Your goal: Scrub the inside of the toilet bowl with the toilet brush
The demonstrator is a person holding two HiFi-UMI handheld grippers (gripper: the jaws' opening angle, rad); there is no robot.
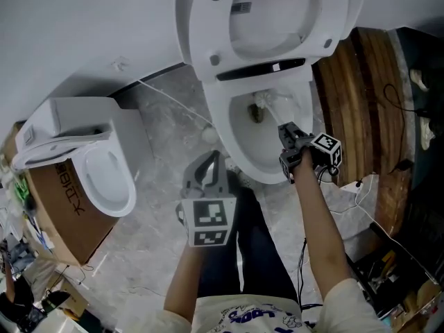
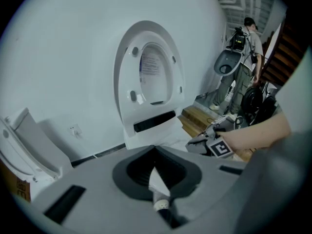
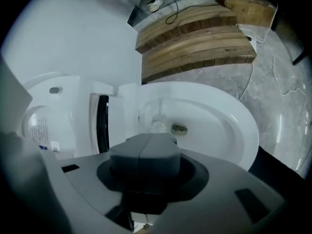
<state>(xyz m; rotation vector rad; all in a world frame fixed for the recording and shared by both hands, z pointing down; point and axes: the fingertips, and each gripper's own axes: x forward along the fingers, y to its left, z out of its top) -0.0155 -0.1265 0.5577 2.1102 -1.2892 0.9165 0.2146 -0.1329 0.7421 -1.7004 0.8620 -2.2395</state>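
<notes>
**Brush head down in the bowl, scrub step in hand**

The right gripper hangs over the right rim of the toilet bowl. Its fingers are pressed together on the handle of the toilet brush. The right gripper view shows the two pads meeting with no gap, and the pale handle runs on past them into the bowl. The white brush head sits low on the back wall, just beside the drain, touching or nearly touching the porcelain; hard to say which. The seat and lid stand raised against the wall.

The left gripper is held back in front of the bowl, above the floor. Its fingers meet at the tips and hold nothing; only a sliver of white shows behind the tips in the left gripper view. It takes no part in the work.

A second toilet sits on a cardboard box to the left, and wooden steps lie to the right.

Judgement: scrubbing is under way, with only the area by the drain reached. The next move likely calls for sweeping the head round the side walls and under the rim, with the grip firm so the handle does not twist.
</notes>
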